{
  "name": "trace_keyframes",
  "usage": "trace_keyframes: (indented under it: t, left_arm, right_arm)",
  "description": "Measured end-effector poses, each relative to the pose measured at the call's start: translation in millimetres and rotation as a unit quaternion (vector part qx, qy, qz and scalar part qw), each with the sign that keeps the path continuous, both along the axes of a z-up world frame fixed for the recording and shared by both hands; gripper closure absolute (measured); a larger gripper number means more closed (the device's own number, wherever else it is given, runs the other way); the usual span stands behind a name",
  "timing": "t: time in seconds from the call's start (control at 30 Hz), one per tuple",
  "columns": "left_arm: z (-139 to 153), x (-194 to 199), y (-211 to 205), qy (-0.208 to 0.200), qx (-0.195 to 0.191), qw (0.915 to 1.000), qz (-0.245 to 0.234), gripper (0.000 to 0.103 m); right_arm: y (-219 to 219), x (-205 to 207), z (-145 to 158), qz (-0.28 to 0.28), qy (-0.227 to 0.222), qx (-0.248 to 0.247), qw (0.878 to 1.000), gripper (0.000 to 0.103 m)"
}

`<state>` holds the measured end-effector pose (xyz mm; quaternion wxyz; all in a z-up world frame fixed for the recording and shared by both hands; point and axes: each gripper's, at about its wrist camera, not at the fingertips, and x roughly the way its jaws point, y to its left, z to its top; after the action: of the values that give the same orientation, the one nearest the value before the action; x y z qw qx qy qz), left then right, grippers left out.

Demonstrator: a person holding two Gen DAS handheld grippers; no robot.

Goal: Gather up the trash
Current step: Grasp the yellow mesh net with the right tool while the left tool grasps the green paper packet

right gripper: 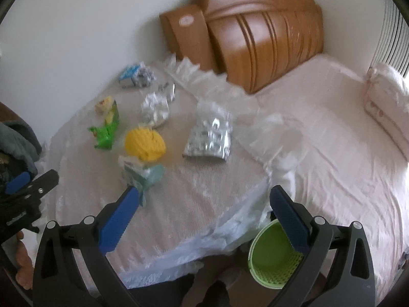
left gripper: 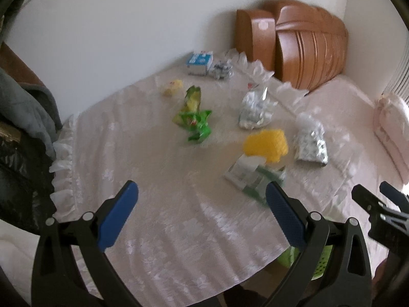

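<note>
Trash on the table (left gripper: 158, 230), two silver bags, one yellow ball (left gripper: 265, 144), one green basket (right gripper: 274, 255), both tools spread apart, empty.

yellow wrapper (left gripper: 265, 145), green basket (right gripper: 274, 257), floral cloth (left gripper: 179, 230)

left gripper (left gripper: 202, 192) spread wide, right gripper (right gripper: 204, 197) seemingly likewise

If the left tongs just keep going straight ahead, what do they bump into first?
Probably the bare tablecloth first: the open left tongs point down at it with nothing between the tips. The white-and-green packet lies just off to the right, so it might get clipped. The picture is blurry, so depth is uncertain.
</note>
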<state>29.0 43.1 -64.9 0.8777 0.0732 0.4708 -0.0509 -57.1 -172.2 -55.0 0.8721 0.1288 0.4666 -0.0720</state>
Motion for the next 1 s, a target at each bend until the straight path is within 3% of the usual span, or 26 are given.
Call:
trace_keyframes:
  t: [0.2, 0.4, 0.6, 0.67, 0.73, 0.83, 1.0]
  left_arm:
    - [-18, -2, 16, 0.02, -0.013, 0.9997, -0.007, 0.008]
    - [-29, 2, 24, 0.033, -0.034, 0.9987, -0.018, 0.008]
    - [-42, 11, 25, 0.056, -0.054, 0.9964, -0.033, 0.008]
    - [-46, 13, 24, 0.065, -0.063, 0.9949, -0.046, 0.008]
    - [-48, 15, 22, 0.068, -0.068, 0.994, -0.051, 0.008]
    - [-50, 16, 18, 0.072, -0.08, 0.9922, -0.063, 0.008]
    - [-54, 24, 8, 0.084, -0.091, 0.9895, -0.075, 0.008]
  right_arm:
    - [10, 22, -26, 0.016, 0.015, 0.028, 0.999, 0.002]
    - [39, 81, -33, 0.054, 0.012, 0.028, 0.998, 0.002]
    - [73, 149, -67, 0.064, 0.065, 0.011, 0.996, 0.003]
    - [75, 158, -73, 0.061, 0.076, 0.017, 0.995, 0.021]
    - [74, 164, -76, 0.064, 0.081, 0.04, 0.994, 0.049]
    - [67, 166, -71, 0.057, 0.065, 0.067, 0.994, 0.062]
    - [49, 164, -54, 0.045, 0.026, 0.093, 0.994, 0.064]
